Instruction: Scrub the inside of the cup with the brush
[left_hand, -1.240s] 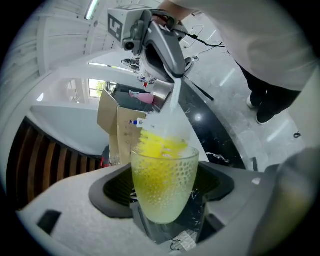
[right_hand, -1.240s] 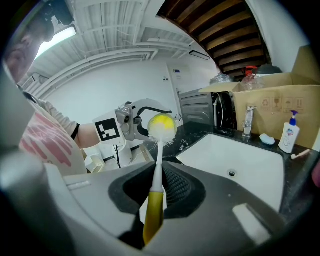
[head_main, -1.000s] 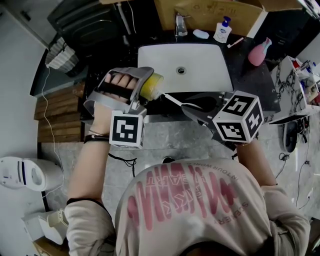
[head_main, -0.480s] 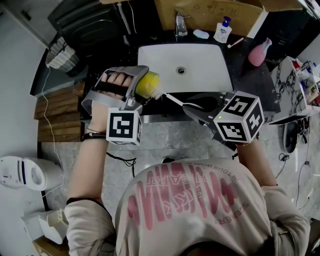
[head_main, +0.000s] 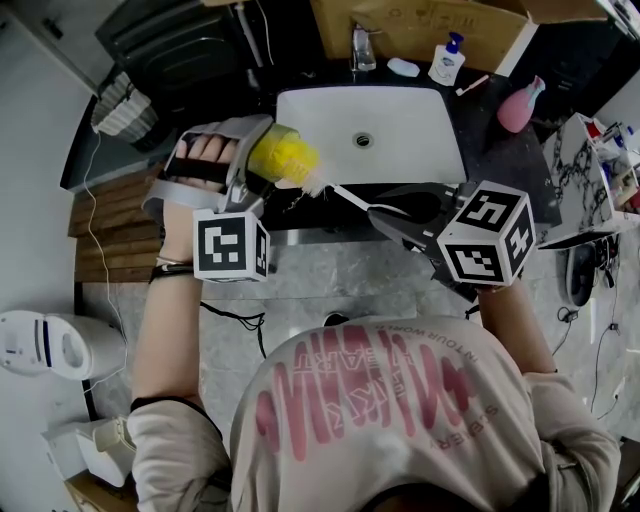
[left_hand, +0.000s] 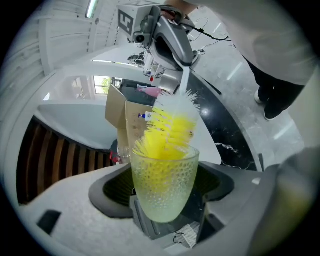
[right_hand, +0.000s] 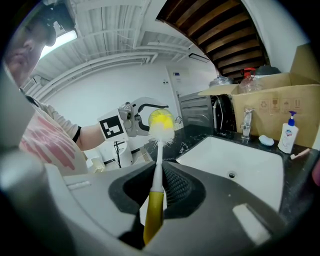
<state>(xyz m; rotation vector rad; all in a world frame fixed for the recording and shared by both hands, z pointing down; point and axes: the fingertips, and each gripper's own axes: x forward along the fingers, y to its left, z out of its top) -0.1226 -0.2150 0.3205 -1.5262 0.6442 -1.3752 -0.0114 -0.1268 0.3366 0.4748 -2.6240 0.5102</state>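
I'm mid-scrub. My left gripper (left_hand: 161, 194) is clamped on the pebbled glass cup (left_hand: 165, 175), and my right gripper (right_hand: 158, 186) is shut on the handle of the yellow bottle brush (right_hand: 160, 131). The bristle head sits partly inside the cup's mouth, entering from 1 o'clock in the left gripper view — by the white sink's (head_main: 420, 150) 9 o'clock rim. Next, I judge, push deeper and twist.

I'm holding the clear, bumpy-textured cup (left_hand: 164, 187) sideways in my left gripper (head_main: 262, 165), mouth facing my right gripper (right_hand: 156, 185), which is pinching the brush (left_hand: 172, 125) by its yellow grip, with the yellow-and-white bristles sitting partly inside the cup and partly sticking out past the rim.
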